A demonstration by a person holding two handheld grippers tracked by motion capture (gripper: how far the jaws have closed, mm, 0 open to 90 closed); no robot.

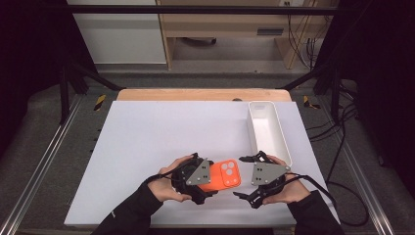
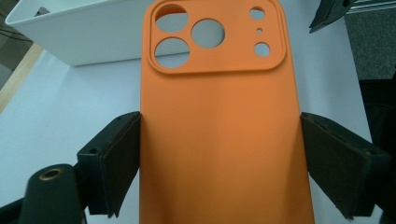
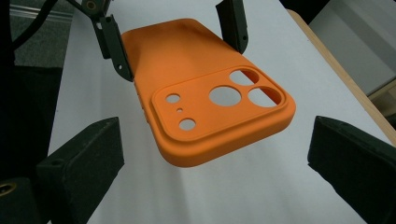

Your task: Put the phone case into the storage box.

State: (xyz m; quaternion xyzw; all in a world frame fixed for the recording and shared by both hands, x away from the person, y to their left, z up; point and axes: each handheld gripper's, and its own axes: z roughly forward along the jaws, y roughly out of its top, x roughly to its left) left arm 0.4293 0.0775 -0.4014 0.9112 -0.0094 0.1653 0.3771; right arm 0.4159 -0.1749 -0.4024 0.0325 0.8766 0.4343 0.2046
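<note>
An orange phone case with round camera cut-outs is held back side up, a little above the white mat. My left gripper is shut on the case's long sides, one pad against each edge. Just to its right, my right gripper stands open and faces the camera end of the case. Its jaws sit wide on either side of that end and touch nothing. The right gripper view also has the left gripper clamped on the far half of the case.
A long white bin lies at the back right of the mat, just beyond the right gripper; its wall is close behind the case. A wooden table edge runs along the far side.
</note>
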